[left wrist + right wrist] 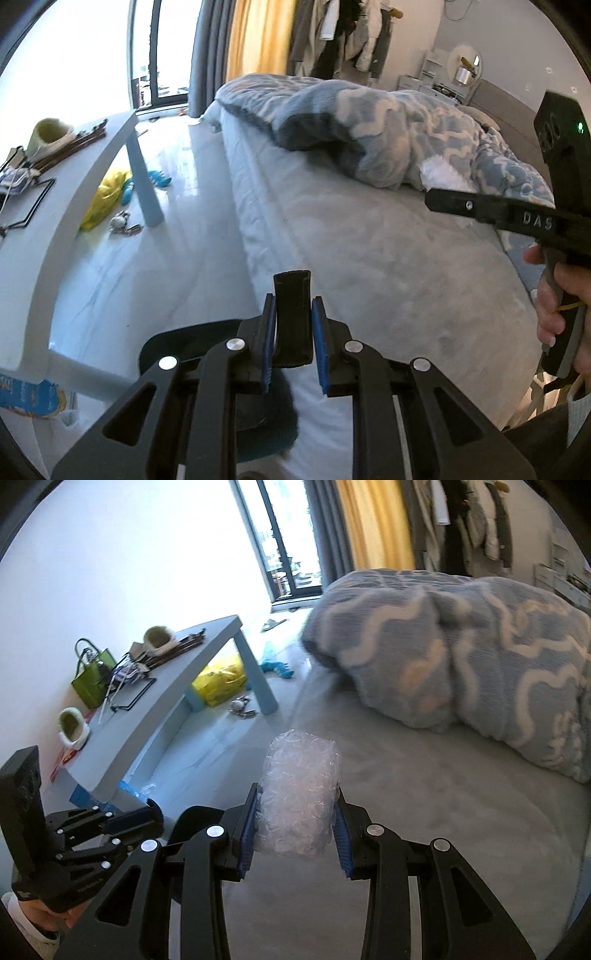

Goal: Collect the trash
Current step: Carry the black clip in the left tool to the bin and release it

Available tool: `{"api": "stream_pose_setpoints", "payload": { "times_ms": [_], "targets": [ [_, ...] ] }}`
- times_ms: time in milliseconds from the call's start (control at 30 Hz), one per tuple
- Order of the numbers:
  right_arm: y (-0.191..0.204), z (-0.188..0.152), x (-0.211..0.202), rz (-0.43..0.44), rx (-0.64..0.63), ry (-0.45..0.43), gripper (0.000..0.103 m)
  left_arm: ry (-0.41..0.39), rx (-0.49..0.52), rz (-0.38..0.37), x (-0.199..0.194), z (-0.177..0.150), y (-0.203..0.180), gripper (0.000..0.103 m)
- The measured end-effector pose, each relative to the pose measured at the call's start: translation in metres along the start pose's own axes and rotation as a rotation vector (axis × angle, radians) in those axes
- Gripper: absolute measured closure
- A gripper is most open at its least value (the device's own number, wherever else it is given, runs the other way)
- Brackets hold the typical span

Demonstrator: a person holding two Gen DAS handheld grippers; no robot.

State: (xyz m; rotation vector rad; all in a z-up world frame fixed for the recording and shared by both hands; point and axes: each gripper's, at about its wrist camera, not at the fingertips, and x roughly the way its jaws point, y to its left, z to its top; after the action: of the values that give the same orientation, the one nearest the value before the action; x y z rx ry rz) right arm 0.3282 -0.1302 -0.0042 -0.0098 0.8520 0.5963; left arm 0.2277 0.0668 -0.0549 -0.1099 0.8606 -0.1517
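My right gripper [297,812] is shut on a crumpled wad of clear bubble wrap [301,794] and holds it above the grey bed [443,812]. In the left wrist view the right gripper [430,199] reaches in from the right, and the wrap [441,173] shows white behind its tip. My left gripper [291,325] is shut on a flat black handle [291,314], with a dark round shape [184,339] below it at the bed's edge. The left gripper also shows at the lower left of the right wrist view [155,816].
A blue-and-white blanket [369,133] is heaped on the bed. A light blue low table [177,694] on the left carries slippers, a green bag [92,679] and clutter. A yellow bag [221,679] and small toys lie on the floor beneath. Curtains and hanging clothes stand behind.
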Motion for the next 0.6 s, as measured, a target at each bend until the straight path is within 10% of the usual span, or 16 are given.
{"api": "stream_pose_setpoints", "payload": {
  "times_ms": [600],
  "targets": [
    [0.106, -0.002, 0.062, 0.075, -0.131, 0.109, 0.066, 0.152, -0.173, -0.007, 0.006, -0.059, 0.093, 0.082]
  ]
}}
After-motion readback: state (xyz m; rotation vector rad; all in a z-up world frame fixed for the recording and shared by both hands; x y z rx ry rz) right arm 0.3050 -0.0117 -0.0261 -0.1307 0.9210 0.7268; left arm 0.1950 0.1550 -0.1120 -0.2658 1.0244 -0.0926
